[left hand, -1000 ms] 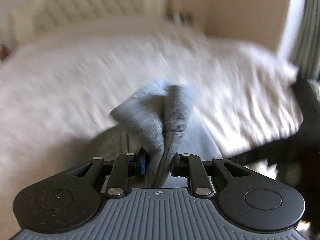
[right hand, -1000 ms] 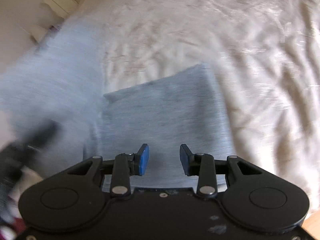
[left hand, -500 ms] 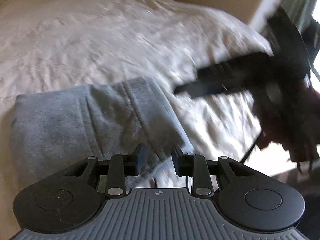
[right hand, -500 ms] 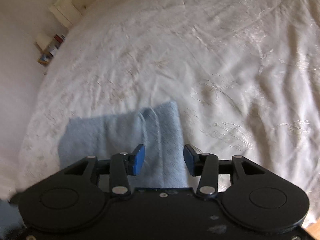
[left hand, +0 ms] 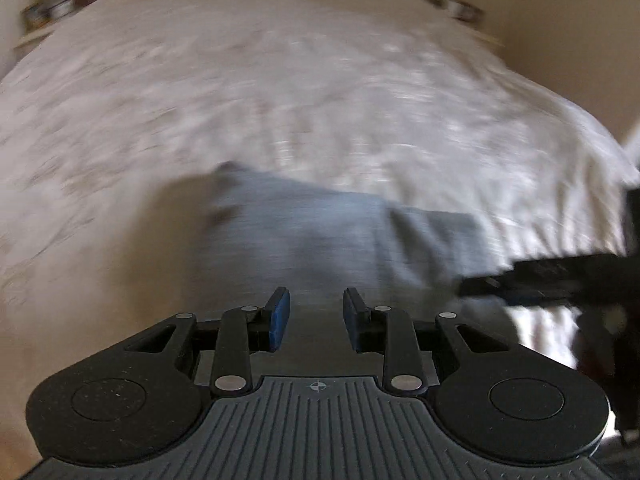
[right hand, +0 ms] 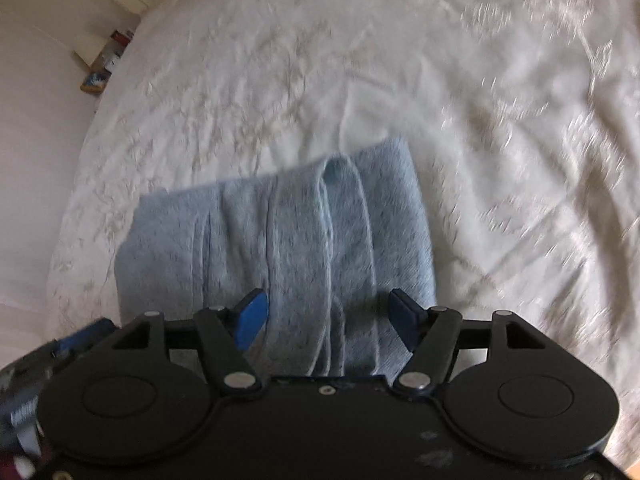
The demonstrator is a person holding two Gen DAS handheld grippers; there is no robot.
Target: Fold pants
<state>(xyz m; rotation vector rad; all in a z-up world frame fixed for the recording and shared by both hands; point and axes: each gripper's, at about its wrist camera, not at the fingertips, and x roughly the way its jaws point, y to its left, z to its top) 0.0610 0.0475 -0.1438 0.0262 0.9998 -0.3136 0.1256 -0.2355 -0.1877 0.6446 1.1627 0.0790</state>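
Folded into a compact block, the pants (right hand: 276, 236) lie flat on the bedspread (right hand: 500, 92), lower centre in the right wrist view. Their seams and folds run from the bottom of the frame up toward the middle, while the block's longer side seems to lie across the frame. In the blurred left wrist view the pants (left hand: 340, 232) spread from centre toward the right. The right gripper (right hand: 326, 316) hovers over the near edge, jaws opening wide, fabric beneath them but not pinched. The left gripper (left hand: 316, 314) has its jaws narrowly parted with nothing between them. Small clutter (right hand: 104, 68) sits at upper left.
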